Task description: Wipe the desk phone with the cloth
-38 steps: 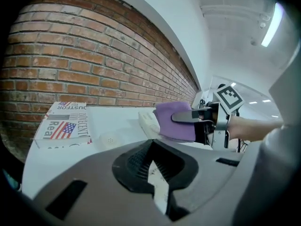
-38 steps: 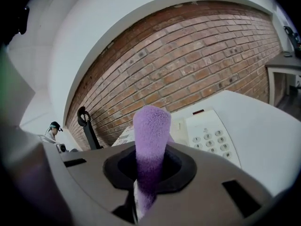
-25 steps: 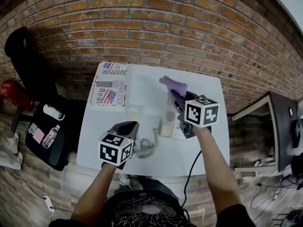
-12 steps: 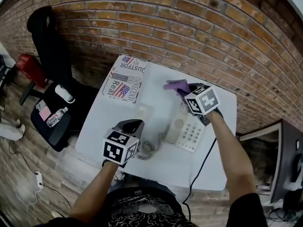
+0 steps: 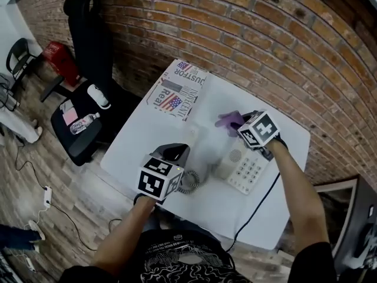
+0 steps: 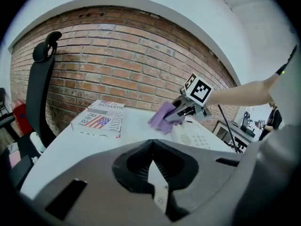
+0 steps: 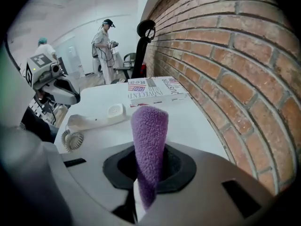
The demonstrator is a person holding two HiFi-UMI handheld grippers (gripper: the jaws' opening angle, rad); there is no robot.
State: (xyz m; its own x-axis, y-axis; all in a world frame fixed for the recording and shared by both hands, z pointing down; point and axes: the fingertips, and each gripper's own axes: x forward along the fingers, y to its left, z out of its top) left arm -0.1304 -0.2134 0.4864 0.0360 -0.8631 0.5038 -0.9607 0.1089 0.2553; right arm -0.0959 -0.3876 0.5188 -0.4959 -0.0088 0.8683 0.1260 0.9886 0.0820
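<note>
The beige desk phone [image 5: 250, 171] sits on the white table [image 5: 141, 140], its handset [image 5: 227, 164] lying off the cradle beside it with the coiled cord [image 5: 189, 183]. My right gripper [image 5: 238, 125] is shut on the purple cloth [image 5: 230, 121] at the phone's far end. In the right gripper view the cloth [image 7: 149, 145] stands up between the jaws, with the handset [image 7: 94, 119] beyond. My left gripper [image 5: 172, 152] hovers near the cord, shut and holding nothing. From the left gripper view I see the cloth [image 6: 162, 118] against the phone [image 6: 197, 138].
A printed box with a flag design [image 5: 177, 90] lies at the table's far-left corner. A black office chair [image 5: 88, 34] and a seat holding a water bottle [image 5: 82, 122] stand left. A black cable [image 5: 259, 199] trails off the near edge. The brick wall [image 5: 247, 46] borders the far side.
The head camera has swung, so the table looks turned. My right gripper with the cloth has shifted from over the phone body toward its far end. The left gripper stays by the cord.
</note>
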